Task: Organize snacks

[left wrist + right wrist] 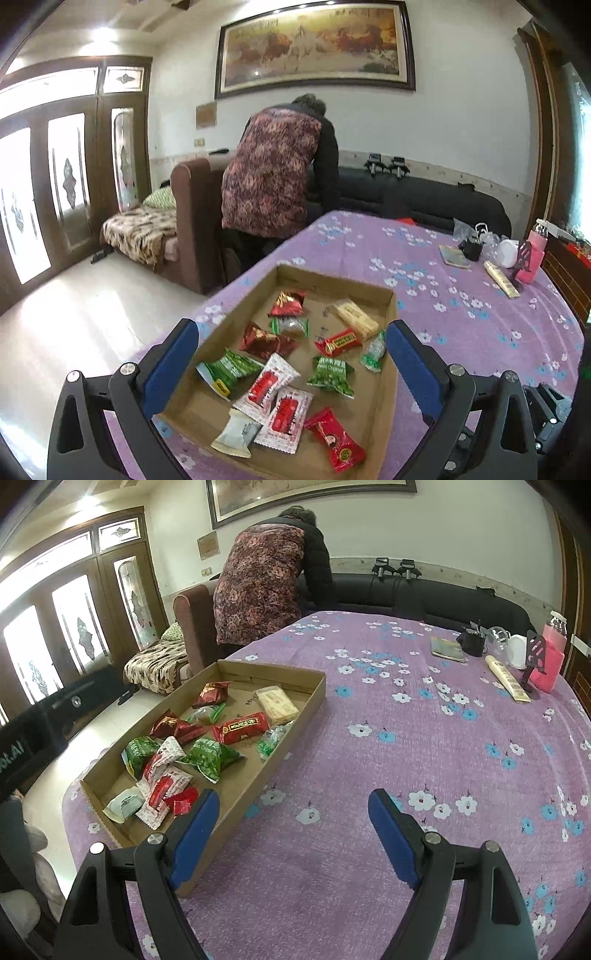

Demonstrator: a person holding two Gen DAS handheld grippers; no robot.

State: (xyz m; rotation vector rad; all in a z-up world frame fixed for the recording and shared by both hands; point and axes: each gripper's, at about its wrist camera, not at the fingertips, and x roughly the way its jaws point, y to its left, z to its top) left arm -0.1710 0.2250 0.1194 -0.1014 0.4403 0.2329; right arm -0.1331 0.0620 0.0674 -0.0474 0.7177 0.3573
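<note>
A shallow cardboard tray [389, 306] sits on the purple flowered tablecloth near the table's left edge. Several wrapped snacks lie loose in it. Among them are a red packet [338, 341], a green packet [330, 373], white-and-red sachets [267, 384] and a pale biscuit pack [356, 314]. My left gripper [291, 332] hangs open above the tray, its blue pads astride it with nothing between them. My right gripper [293, 801] stands open over bare cloth, just right of the tray [236, 786]. Its left pad overlaps the tray's near corner in the picture. The red packet [242, 727] and a green one [212, 757] show there too.
A person [273, 177] bends over a black sofa [424, 594] behind the table. At the table's far right stand a pink bottle [554, 653], a black cup [472, 642], a booklet [447, 650] and a cream tube [508, 679]. Left of the tray the table ends above the floor.
</note>
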